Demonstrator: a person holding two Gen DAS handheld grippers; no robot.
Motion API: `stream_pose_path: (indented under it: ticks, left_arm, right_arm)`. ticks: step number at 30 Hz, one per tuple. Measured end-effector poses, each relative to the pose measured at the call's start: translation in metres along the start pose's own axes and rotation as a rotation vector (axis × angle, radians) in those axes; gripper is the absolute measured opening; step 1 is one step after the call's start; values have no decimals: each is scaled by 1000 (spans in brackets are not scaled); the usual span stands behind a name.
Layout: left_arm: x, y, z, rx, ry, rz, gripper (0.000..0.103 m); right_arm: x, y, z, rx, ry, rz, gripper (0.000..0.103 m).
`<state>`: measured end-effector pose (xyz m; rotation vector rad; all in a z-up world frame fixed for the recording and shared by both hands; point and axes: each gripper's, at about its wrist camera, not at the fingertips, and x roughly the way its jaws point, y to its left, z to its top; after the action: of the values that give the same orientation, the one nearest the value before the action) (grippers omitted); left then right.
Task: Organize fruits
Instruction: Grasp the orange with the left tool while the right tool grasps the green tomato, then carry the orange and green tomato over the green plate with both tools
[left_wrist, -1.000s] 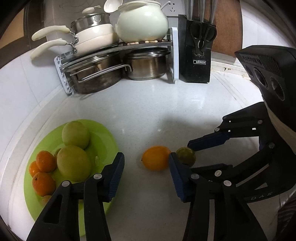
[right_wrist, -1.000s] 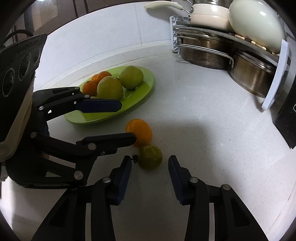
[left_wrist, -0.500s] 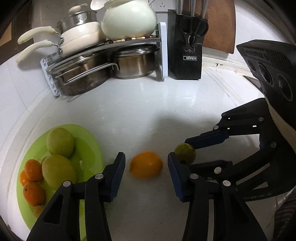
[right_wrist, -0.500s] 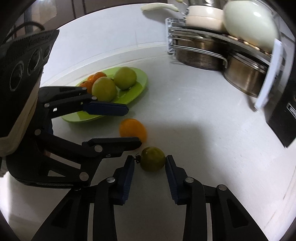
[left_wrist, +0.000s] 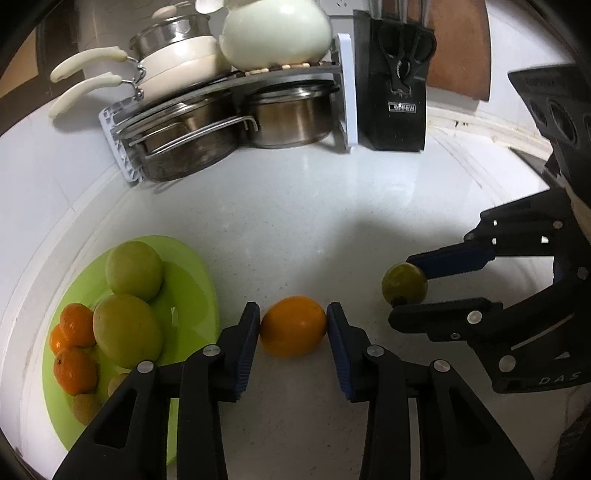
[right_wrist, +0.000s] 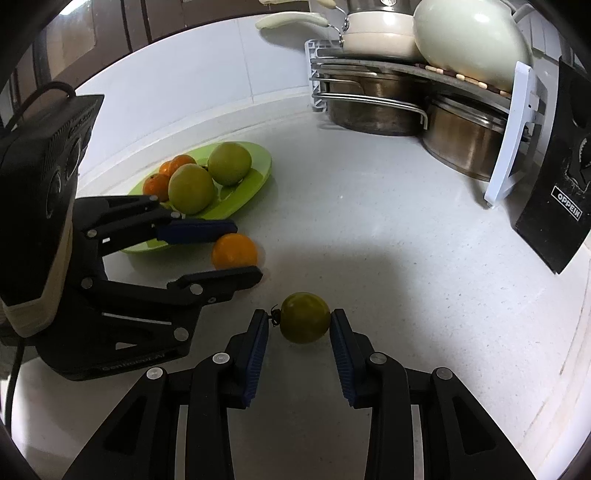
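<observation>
On the white counter (left_wrist: 295, 206) the left gripper (left_wrist: 293, 325) has just been closing and now clamps the orange fruit (left_wrist: 293, 325) between its blue pads – just beside the green plate (left_wrist: 192, 266) of fruit. The right gripper (right_wrist: 300, 323) pinches the small green fruit (right_wrist: 305, 317), stem toward its left pad.

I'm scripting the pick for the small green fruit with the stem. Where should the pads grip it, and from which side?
Grip the small green fruit across its round middle, coming from above and behind, as the right hand-held gripper does. Its stem points sideways at one pad, so turn slightly to keep both pads on smooth skin.
</observation>
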<state>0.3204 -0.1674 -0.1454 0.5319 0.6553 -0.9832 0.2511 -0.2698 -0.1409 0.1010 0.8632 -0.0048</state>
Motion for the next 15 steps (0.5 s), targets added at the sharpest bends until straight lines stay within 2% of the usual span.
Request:
stream_pose_path:
  ticks: [15]
  left_arm:
    - [-35, -4, 7, -85, -24, 29, 36]
  right_arm:
    - [-23, 1, 3, 19, -47, 5, 36]
